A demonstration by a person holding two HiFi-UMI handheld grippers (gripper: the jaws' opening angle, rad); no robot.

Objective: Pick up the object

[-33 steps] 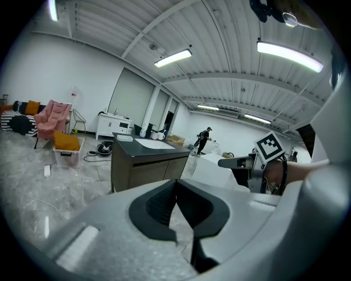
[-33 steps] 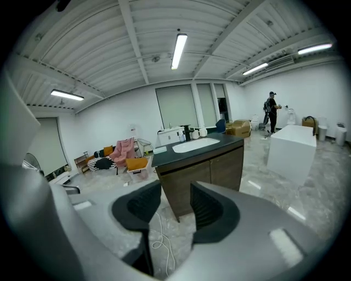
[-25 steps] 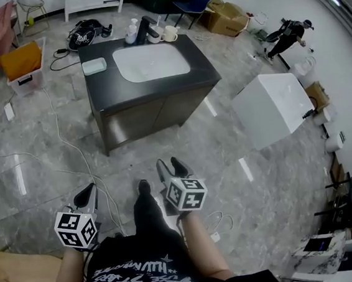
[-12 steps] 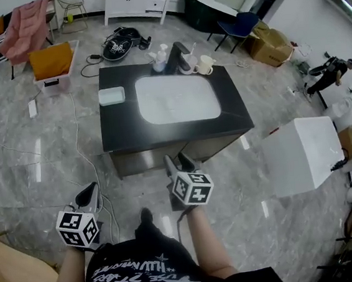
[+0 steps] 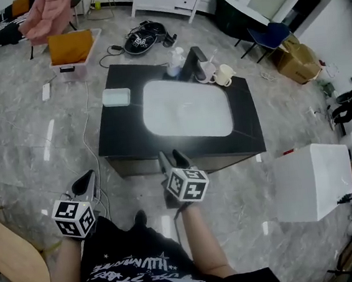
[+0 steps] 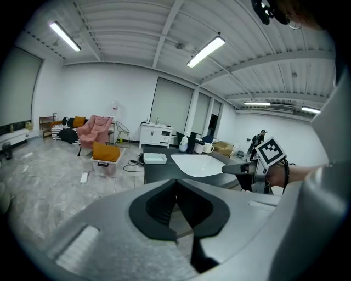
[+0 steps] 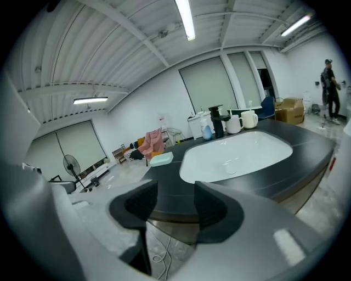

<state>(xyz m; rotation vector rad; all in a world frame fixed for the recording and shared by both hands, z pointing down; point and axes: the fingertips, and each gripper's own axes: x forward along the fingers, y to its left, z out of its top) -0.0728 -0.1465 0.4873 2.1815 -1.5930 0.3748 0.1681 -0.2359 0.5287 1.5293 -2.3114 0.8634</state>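
A black counter [image 5: 124,127] with a white sink [image 5: 187,108] stands ahead of me. On it sit a pale green box [image 5: 116,97] at the left, and a bottle [image 5: 177,60], a black faucet [image 5: 194,63] and white mugs [image 5: 224,76] at the back. My right gripper [image 5: 173,158] hovers at the counter's front edge, open and empty; its own view shows the sink [image 7: 236,153] and the green box [image 7: 161,159] beyond the jaws. My left gripper [image 5: 83,181] hangs over the floor, left of the counter, its pads [image 6: 176,206] closed together on nothing.
Cables [image 5: 88,134] trail over the marble floor left of the counter. An orange-filled bin [image 5: 71,48] and a pink chair [image 5: 47,13] stand at the back left, a white block [image 5: 312,182] to the right, a wooden tabletop [image 5: 13,261] at the near left. A person [image 7: 330,90] stands far right.
The counter has come closer and more central in the head view. Both grippers have advanced with me; the right one now reaches the counter's front edge. Jaw states are unchanged.
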